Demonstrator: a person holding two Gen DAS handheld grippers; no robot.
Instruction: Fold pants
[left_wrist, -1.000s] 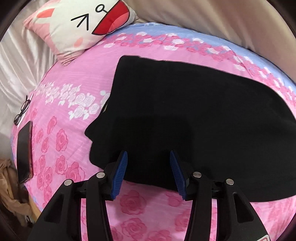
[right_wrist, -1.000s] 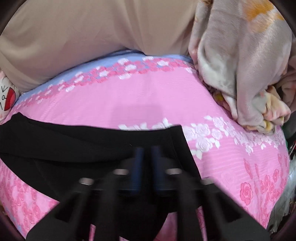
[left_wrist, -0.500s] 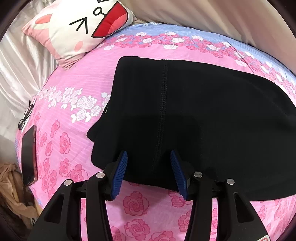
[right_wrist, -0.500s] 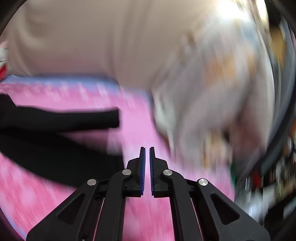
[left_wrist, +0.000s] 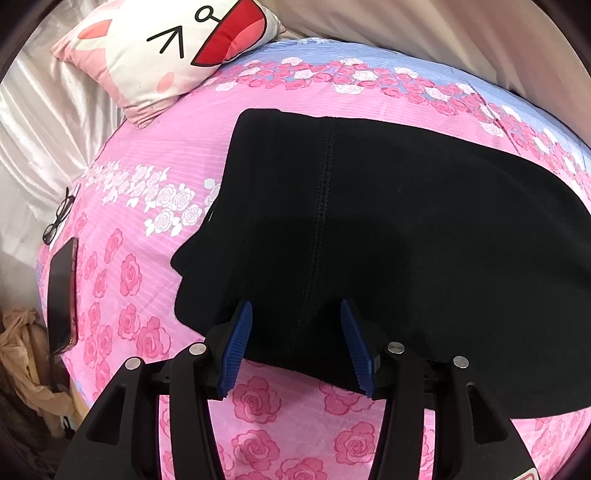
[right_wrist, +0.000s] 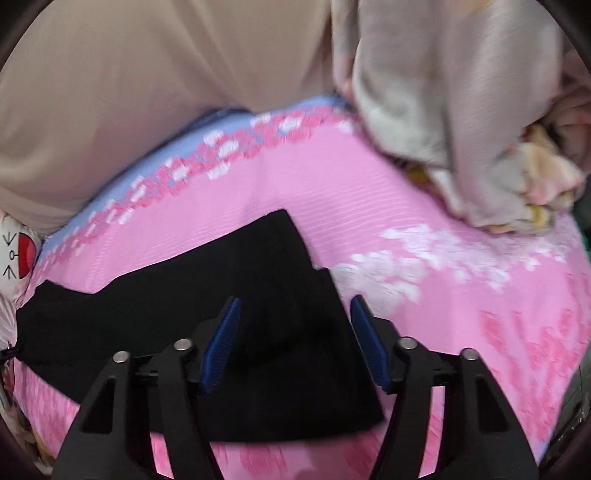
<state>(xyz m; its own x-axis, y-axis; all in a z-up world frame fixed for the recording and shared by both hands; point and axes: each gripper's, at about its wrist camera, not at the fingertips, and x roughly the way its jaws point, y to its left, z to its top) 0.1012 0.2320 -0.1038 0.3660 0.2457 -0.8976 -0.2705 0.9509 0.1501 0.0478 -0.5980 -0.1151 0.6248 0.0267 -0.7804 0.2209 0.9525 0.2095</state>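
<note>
Black pants (left_wrist: 388, 229) lie flat on the pink rose-print bed sheet (left_wrist: 155, 147), a stitched seam running down their middle. My left gripper (left_wrist: 295, 343) is open, its blue pads straddling the pants' near edge at the seam, holding nothing. In the right wrist view the leg end of the pants (right_wrist: 258, 295) lies on the sheet, folded over with a stepped far edge. My right gripper (right_wrist: 295, 343) is open over that end, blue pads either side of the cloth, gripping nothing.
A cartoon-face pillow (left_wrist: 166, 48) lies at the far left. A phone (left_wrist: 61, 295) and glasses (left_wrist: 59, 218) lie near the bed's left edge. A crumpled floral blanket (right_wrist: 461, 110) is piled at the right. Beige curtain (right_wrist: 147, 74) hangs behind.
My right gripper was shut and swung fast to the right; now it is open and back over the leg end, which lies folded over. My left gripper has barely moved.
</note>
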